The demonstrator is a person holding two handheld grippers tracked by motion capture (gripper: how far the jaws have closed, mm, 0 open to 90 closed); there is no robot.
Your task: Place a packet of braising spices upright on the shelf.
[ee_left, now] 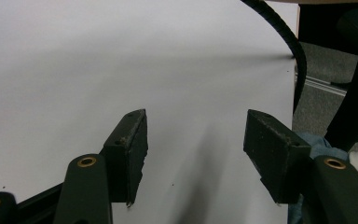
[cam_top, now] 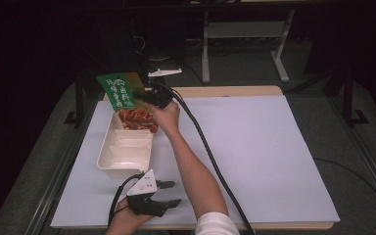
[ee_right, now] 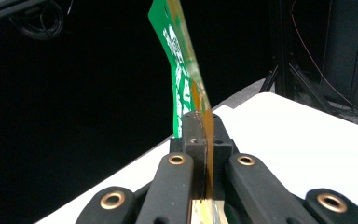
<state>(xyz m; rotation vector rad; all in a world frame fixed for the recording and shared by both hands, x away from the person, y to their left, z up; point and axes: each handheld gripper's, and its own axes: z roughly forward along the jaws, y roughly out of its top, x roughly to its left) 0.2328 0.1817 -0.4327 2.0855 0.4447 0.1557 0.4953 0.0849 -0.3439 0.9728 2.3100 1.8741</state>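
Above tray (cam_top: 108, 155): right hand-held gripper (ee_right: 200, 119) pinches green packet (ee_right: 179, 79) (white lettering, perhaps Chinese).

High view above table (cam_top: 254, 147) looking forward-down, claw cameras close along jaws, sharing tabletop

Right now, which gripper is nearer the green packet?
Right. The right gripper has its jaws shut on the green packet above the tray; the left gripper rests open near the table's front edge.
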